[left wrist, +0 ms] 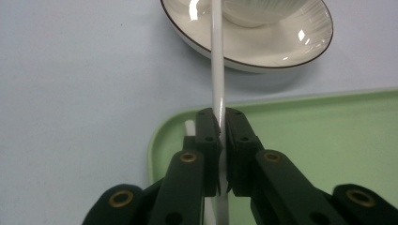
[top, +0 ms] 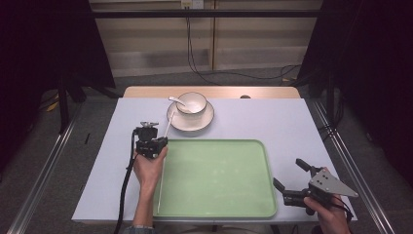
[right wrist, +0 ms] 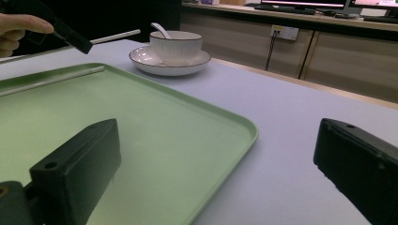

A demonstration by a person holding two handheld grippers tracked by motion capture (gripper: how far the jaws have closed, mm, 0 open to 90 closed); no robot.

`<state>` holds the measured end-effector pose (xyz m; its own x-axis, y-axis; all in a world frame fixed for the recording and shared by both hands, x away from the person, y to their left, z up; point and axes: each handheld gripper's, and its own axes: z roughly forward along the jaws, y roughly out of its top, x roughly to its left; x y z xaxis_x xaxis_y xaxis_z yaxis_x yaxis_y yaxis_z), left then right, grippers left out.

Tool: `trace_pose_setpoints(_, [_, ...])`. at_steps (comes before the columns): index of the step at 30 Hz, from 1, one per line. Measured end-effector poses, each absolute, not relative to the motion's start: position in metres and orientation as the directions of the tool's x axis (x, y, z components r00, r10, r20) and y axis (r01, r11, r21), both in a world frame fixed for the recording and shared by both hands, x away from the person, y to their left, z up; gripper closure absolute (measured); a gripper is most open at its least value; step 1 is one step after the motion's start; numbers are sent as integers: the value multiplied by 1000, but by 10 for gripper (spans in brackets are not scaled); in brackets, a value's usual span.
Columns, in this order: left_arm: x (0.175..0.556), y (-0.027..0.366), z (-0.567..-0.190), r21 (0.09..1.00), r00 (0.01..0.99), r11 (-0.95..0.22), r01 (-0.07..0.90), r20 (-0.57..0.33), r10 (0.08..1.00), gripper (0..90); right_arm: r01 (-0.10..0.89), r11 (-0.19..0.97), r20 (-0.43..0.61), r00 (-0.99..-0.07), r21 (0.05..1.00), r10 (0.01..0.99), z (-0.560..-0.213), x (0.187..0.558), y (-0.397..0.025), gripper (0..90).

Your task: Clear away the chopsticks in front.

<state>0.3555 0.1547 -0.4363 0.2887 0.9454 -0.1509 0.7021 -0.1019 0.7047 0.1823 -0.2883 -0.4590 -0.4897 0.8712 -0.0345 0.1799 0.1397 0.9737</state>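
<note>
step: carrying one chopstick [left wrist: 217, 70] | left gripper [left wrist: 221, 123] clamped on it above tray [top: 263, 161] left edge, tip toward plate [top: 203, 123] with bowl [top: 191, 103] | second chopstick [right wrist: 51, 79] lies in tray | right gripper [top: 291, 176] jaws apart, idle | next: probably lower it beside the other, release gently

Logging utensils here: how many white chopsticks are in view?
2. One chopstick clamped in the left tongs; the other chopstick lying in the green tray by its left rim.
</note>
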Motion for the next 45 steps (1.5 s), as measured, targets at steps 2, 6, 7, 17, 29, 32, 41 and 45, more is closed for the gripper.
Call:
trace_pose_setpoints(2, [350,154,-436,708,292,-91,700,-168,941,856,179,142,-38,-486,973,873,-459,182,-288,7])
trace_pose_setpoints(6, [341,152,-439,711,275,-64,700,-186,943,856,179,144,-41,-483,973,875,-459,182,-288,7])
trace_pose_setpoints(7, [339,150,-439,714,268,-52,699,-194,944,856,177,145,-42,-483,973,874,-459,182,-288,7])
trace_pose_setpoints(17, [319,141,-444,708,200,7,706,-209,957,854,177,147,-43,-488,973,872,-459,182,-288,8])
trace_pose_setpoints(29, [298,134,-452,702,165,24,712,-201,966,854,176,149,-46,-485,973,874,-459,182,-288,9])
trace_pose_setpoints(32, [295,132,-454,697,162,12,717,-184,970,854,177,148,-45,-484,973,874,-459,182,-288,9])
trace_pose_setpoints(41, [285,132,-462,689,174,11,725,-198,965,854,176,149,-46,-484,973,874,-459,182,-288,9])
trace_pose_setpoints(45, [281,132,-465,690,169,12,724,-194,966,854,176,148,-45,-486,973,873,-459,182,-288,9])
